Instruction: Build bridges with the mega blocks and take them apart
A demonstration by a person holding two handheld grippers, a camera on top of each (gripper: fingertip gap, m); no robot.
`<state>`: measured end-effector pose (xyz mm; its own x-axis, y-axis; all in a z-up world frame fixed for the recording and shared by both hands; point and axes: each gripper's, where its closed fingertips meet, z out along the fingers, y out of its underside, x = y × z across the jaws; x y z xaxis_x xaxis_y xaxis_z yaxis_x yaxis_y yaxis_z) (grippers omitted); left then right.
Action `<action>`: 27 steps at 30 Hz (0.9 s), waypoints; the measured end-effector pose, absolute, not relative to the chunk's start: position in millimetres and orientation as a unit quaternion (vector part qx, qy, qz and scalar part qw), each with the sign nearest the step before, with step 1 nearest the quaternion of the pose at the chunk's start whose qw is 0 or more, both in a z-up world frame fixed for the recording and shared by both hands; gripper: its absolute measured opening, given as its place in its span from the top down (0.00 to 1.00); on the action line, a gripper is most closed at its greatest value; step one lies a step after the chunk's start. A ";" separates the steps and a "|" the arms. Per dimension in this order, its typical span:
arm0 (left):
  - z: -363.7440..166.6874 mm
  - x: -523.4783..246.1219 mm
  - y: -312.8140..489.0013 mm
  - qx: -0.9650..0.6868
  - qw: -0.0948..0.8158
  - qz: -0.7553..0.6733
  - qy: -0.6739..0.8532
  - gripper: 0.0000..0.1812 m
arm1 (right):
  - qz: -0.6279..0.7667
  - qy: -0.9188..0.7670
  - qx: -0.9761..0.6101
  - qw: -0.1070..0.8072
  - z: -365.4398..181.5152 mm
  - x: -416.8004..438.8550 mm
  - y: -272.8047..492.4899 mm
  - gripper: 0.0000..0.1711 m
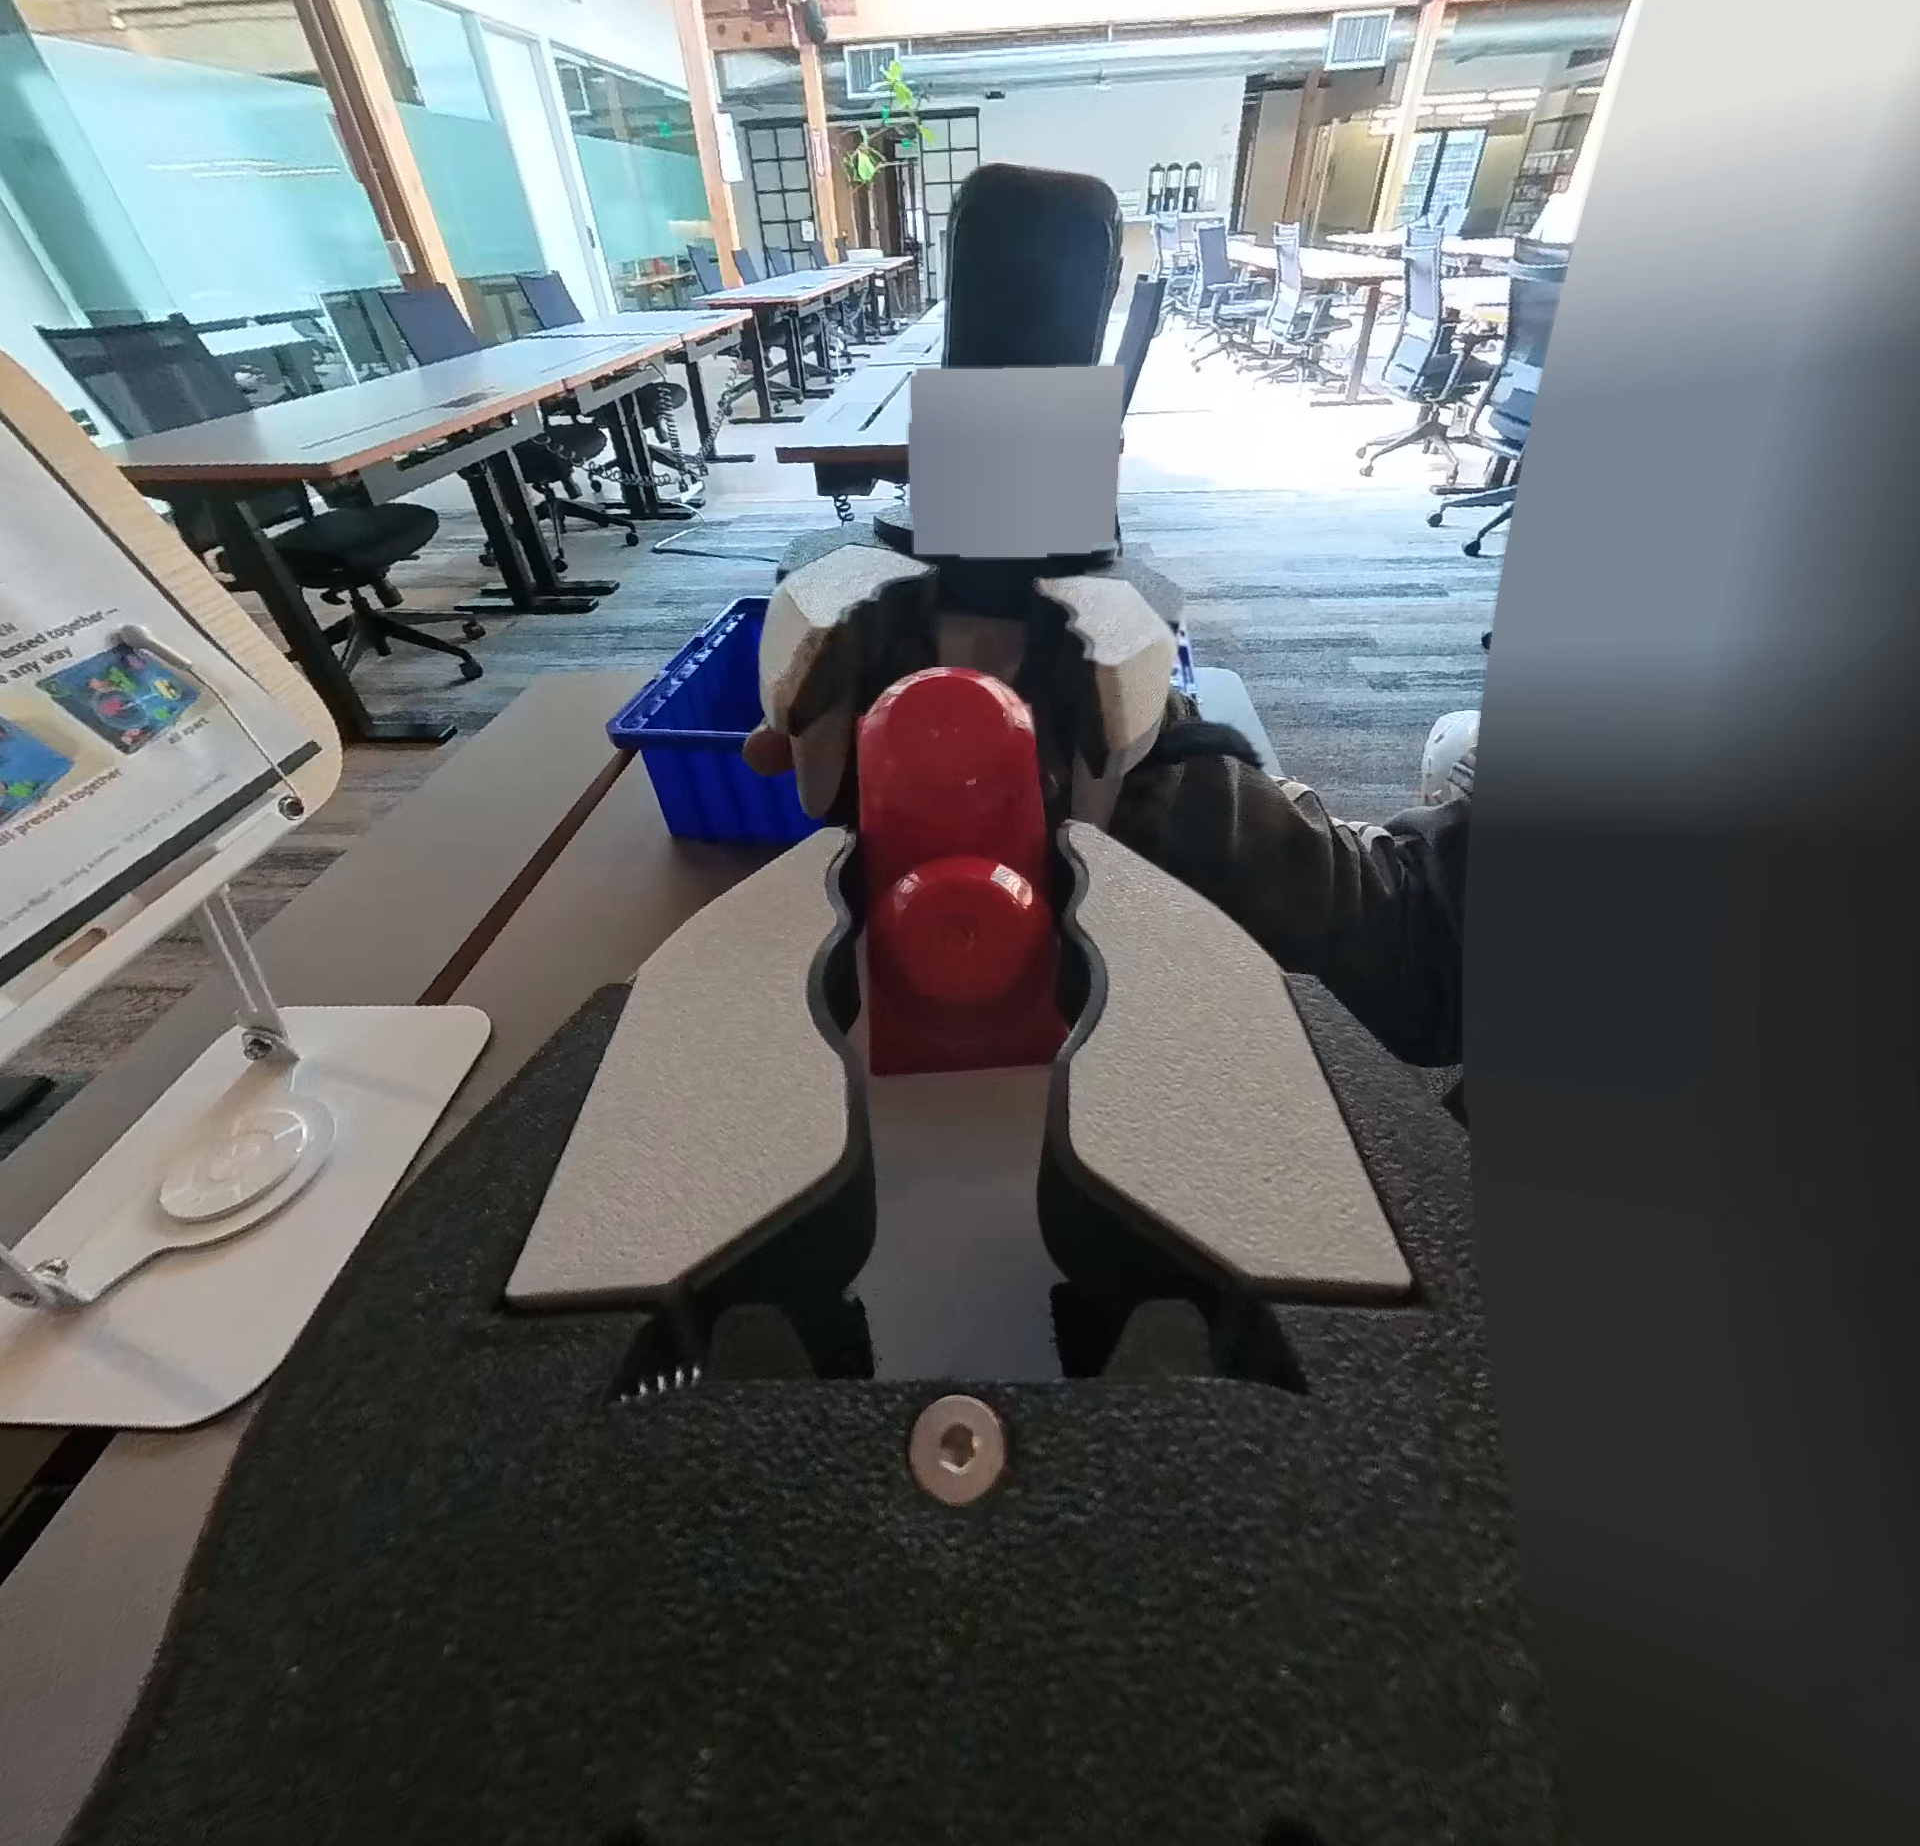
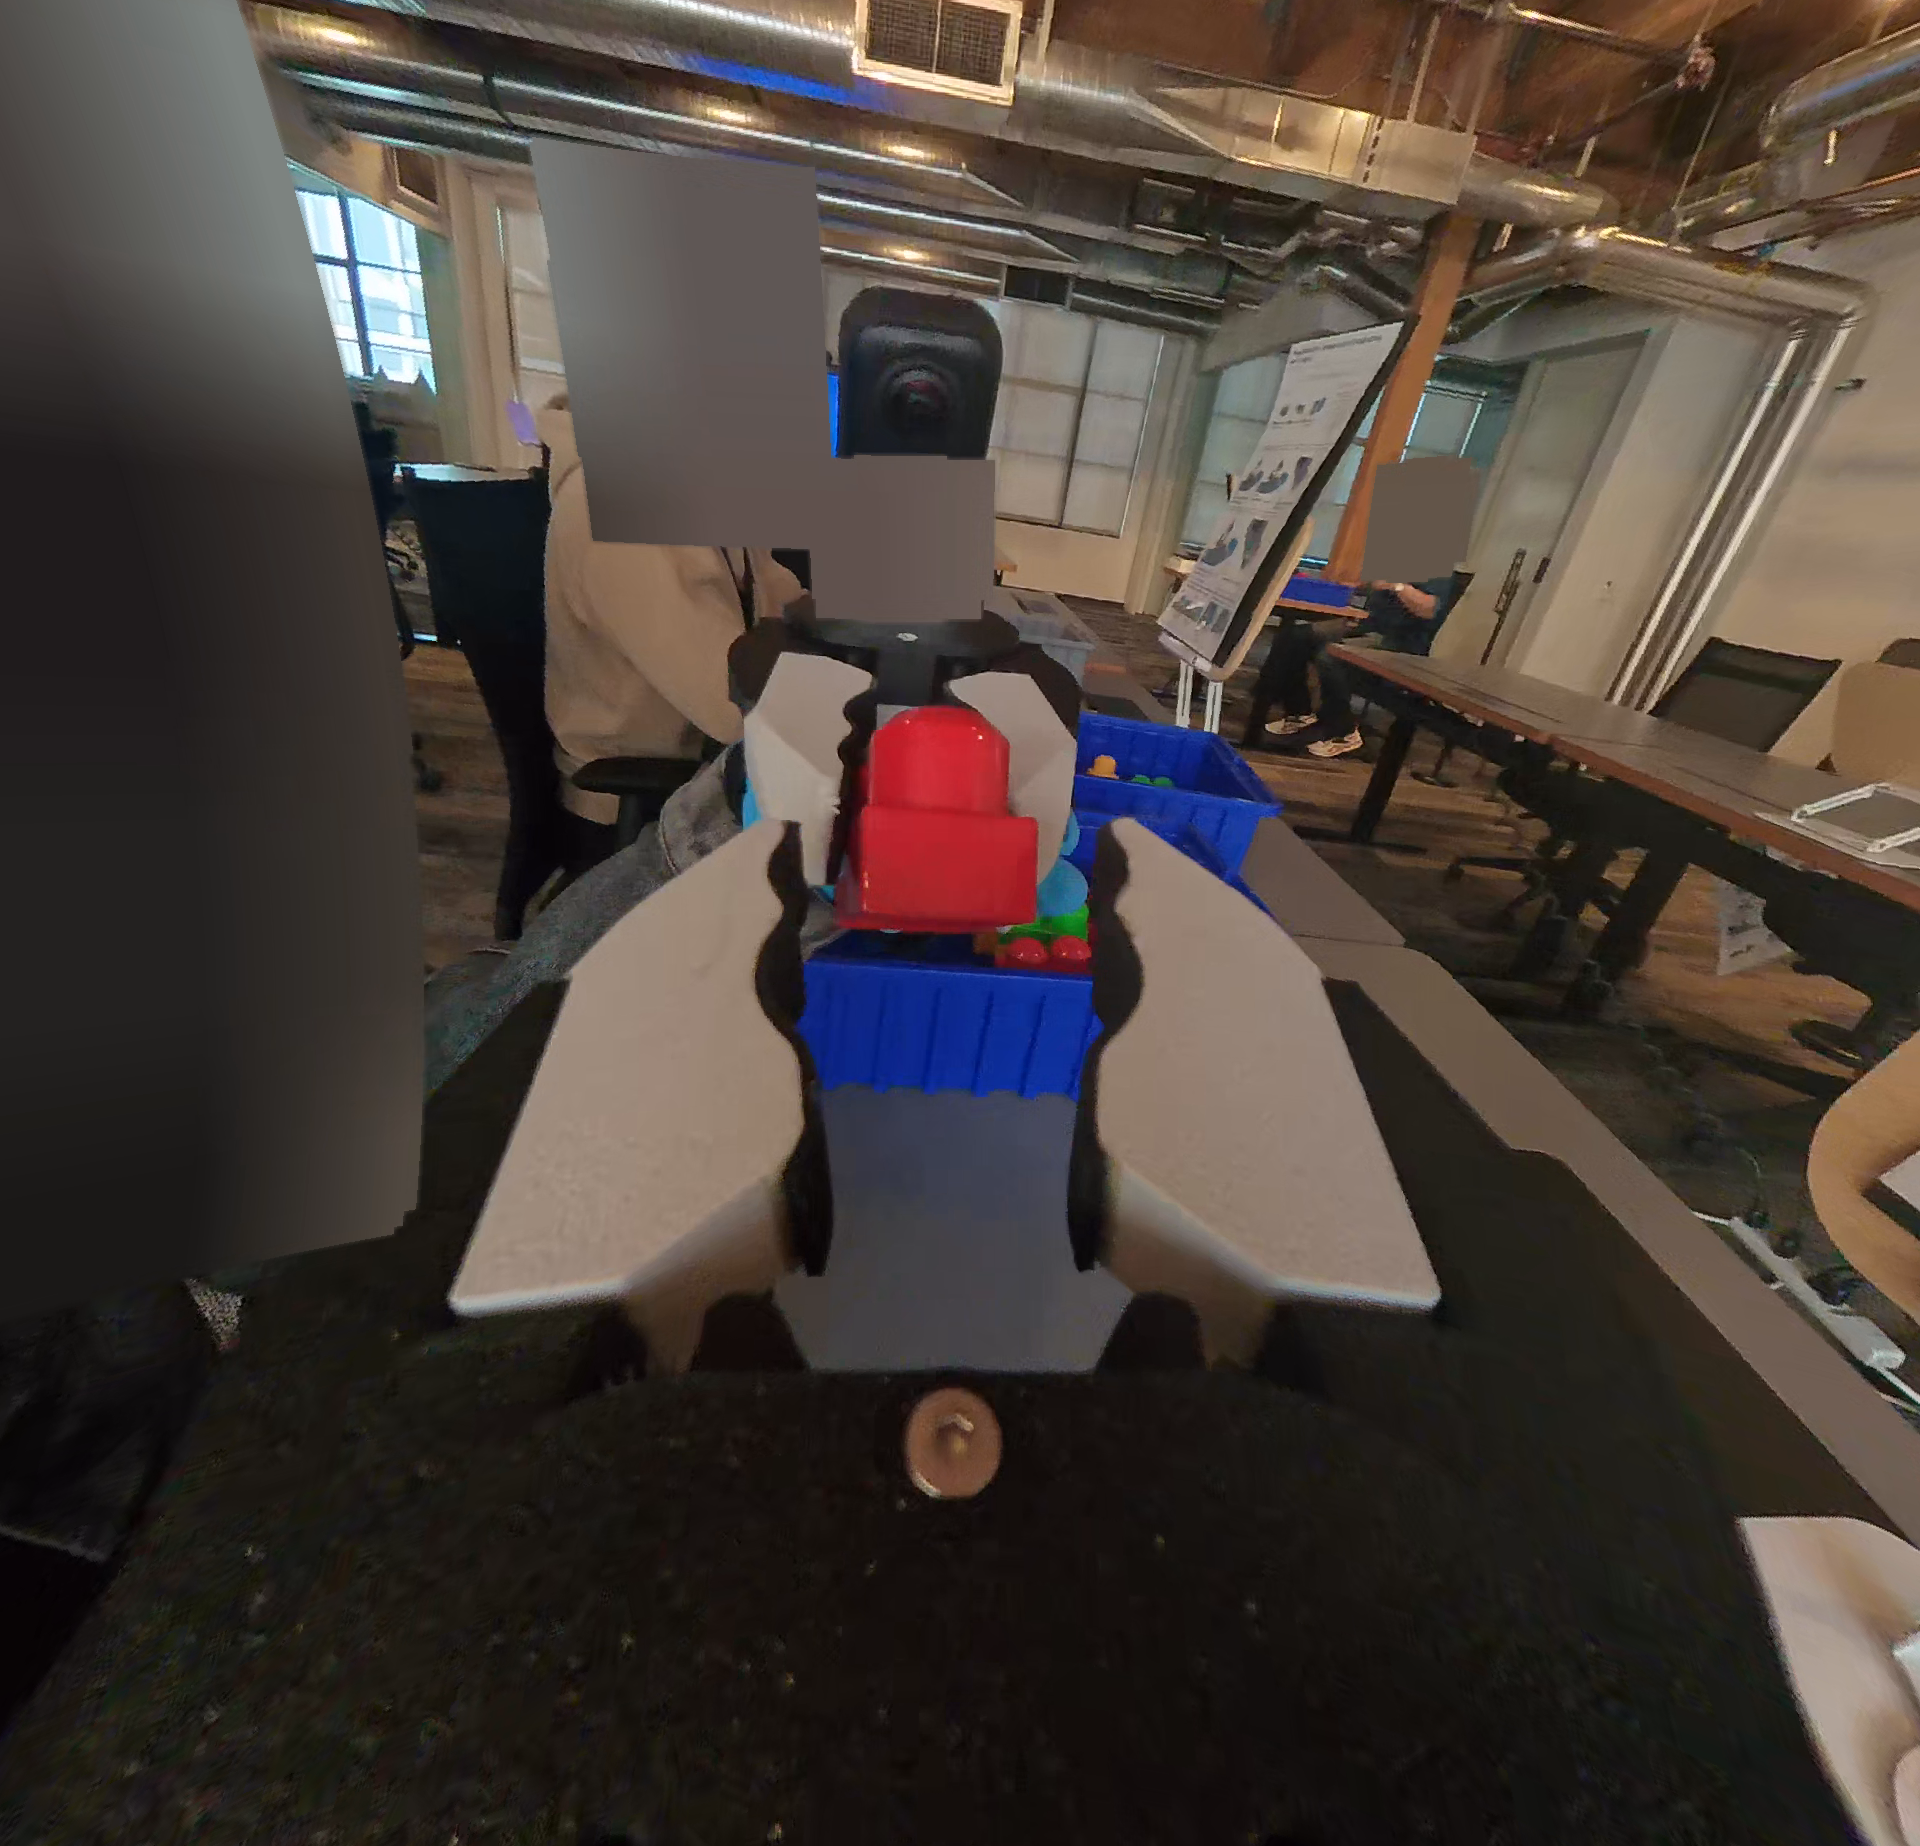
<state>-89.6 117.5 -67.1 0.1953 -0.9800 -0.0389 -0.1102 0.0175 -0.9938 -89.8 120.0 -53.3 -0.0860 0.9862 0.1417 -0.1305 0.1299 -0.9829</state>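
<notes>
- The red block (image 1: pixel 951 882), two studs long, is held in the air just in front of the blue bin (image 2: pixel 951 1027), between the two grippers, which face each other.
- My reading: the block is being carried or passed across, either fresh from the bin for building or pulled off a bridge.
- The next move calls for one gripper to let go only once the other has a firm hold.
- The left gripper (image 1: pixel 951 861) has its jaws narrowed onto the block's sides.
- The right gripper (image 2: pixel 951 861) stands moderately open, its jaws apart from the block; the bin shows through the gap.
</notes>
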 end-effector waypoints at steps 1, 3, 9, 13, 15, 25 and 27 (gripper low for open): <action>-67.0 -88.7 115.9 -0.564 0.524 -0.415 0.485 0.81 | 0.518 -0.526 -0.407 0.537 -54.0 -89.6 119.4 0.71; -67.1 -86.8 114.1 -0.561 0.522 -0.417 0.489 0.81 | 0.516 -0.529 -0.409 0.535 -55.7 -90.1 119.7 0.71; -70.0 -81.0 113.5 -0.562 0.514 -0.418 0.495 0.81 | 0.517 -0.542 -0.396 0.530 -57.8 -91.2 115.2 0.80; -63.5 -80.6 117.1 -0.556 0.532 -0.421 0.481 0.81 | 0.506 -0.536 -0.395 0.548 -54.1 -89.2 118.9 0.80; -58.9 -80.6 118.5 -0.547 0.550 -0.416 0.474 0.82 | 0.503 -0.531 -0.392 0.558 -50.9 -87.3 120.3 0.80; -46.9 -122.1 151.2 -0.605 0.631 -0.324 0.361 0.71 | 0.412 -0.470 -0.455 0.634 -36.6 -38.9 160.8 0.80; -50.2 -137.5 159.6 -0.631 0.636 -0.292 0.334 0.71 | 0.373 -0.443 -0.486 0.655 -35.1 -14.4 177.9 0.80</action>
